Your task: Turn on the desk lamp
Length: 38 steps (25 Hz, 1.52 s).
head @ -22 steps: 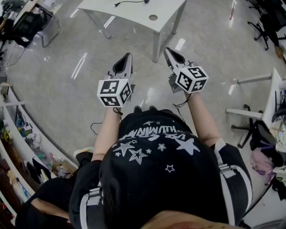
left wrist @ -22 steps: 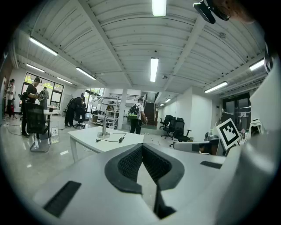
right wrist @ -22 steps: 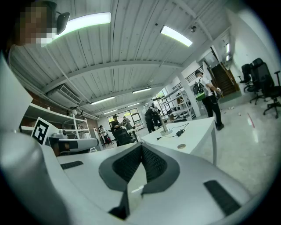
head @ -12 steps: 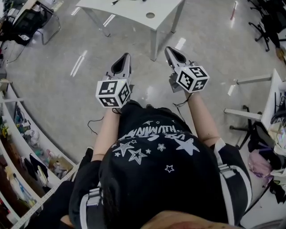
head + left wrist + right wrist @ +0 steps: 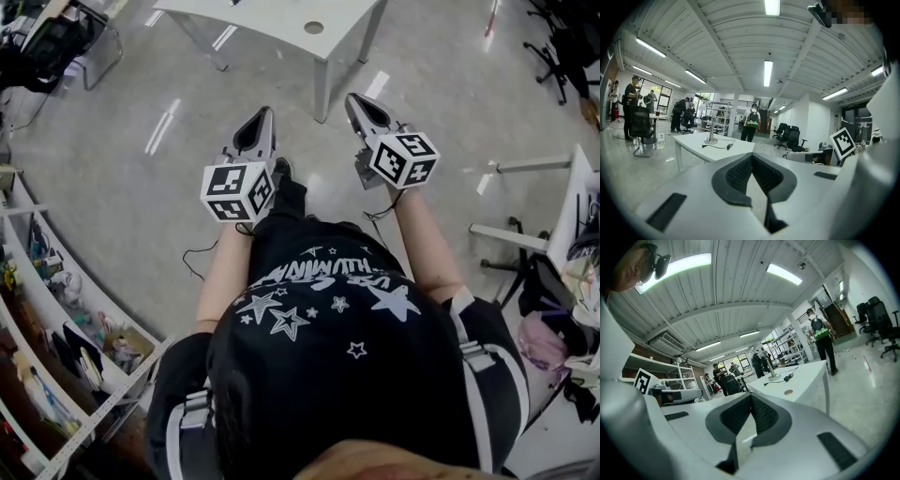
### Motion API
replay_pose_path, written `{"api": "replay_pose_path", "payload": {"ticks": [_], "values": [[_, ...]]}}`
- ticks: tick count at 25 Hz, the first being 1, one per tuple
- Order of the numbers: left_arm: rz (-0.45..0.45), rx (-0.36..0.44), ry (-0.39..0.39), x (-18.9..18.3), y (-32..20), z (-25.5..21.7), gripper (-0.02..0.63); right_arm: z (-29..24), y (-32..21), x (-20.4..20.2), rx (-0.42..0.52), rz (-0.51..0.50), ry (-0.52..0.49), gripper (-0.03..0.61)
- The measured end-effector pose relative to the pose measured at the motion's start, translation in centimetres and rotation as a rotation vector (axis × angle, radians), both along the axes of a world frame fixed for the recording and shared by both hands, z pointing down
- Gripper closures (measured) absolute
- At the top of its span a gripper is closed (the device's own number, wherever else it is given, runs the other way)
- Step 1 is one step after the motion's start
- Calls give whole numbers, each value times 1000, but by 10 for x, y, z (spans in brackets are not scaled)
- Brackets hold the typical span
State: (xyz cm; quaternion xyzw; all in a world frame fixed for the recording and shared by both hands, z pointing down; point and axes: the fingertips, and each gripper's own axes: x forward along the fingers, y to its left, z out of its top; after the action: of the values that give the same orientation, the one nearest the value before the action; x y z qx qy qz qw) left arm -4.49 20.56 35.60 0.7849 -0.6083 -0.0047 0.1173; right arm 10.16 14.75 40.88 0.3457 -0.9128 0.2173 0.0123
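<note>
Grippers: two, left gripper (image 5: 262,117) and right gripper (image 5: 356,101). Marker cubes (image 5: 238,190) (image 5: 404,157): two, one per gripper. White table (image 5: 272,23): one. Lamp post (image 5: 711,135) on round base, on table: one. Black office chairs (image 5: 792,138) beyond table: at least two.

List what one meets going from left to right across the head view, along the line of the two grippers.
shelves → left gripper → right gripper → desk
</note>
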Motion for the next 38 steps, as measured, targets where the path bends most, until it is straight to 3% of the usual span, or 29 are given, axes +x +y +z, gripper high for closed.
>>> {"api": "replay_pose_path", "payload": {"ticks": [12, 23, 31, 38], "values": [[83, -6, 33, -25, -97, 9, 604, 4, -79, -17, -15, 74, 47, 574], [131, -43, 41, -75, -186, 18, 604, 14, -163, -67, -61, 126, 48, 574], [189, -45, 68, -103, -237, 23, 604, 14, -205, -97, -66, 168, 77, 574], [259, -56, 80, -105, -265, 28, 604, 20, -222, -101, -88, 227, 92, 574]]}}
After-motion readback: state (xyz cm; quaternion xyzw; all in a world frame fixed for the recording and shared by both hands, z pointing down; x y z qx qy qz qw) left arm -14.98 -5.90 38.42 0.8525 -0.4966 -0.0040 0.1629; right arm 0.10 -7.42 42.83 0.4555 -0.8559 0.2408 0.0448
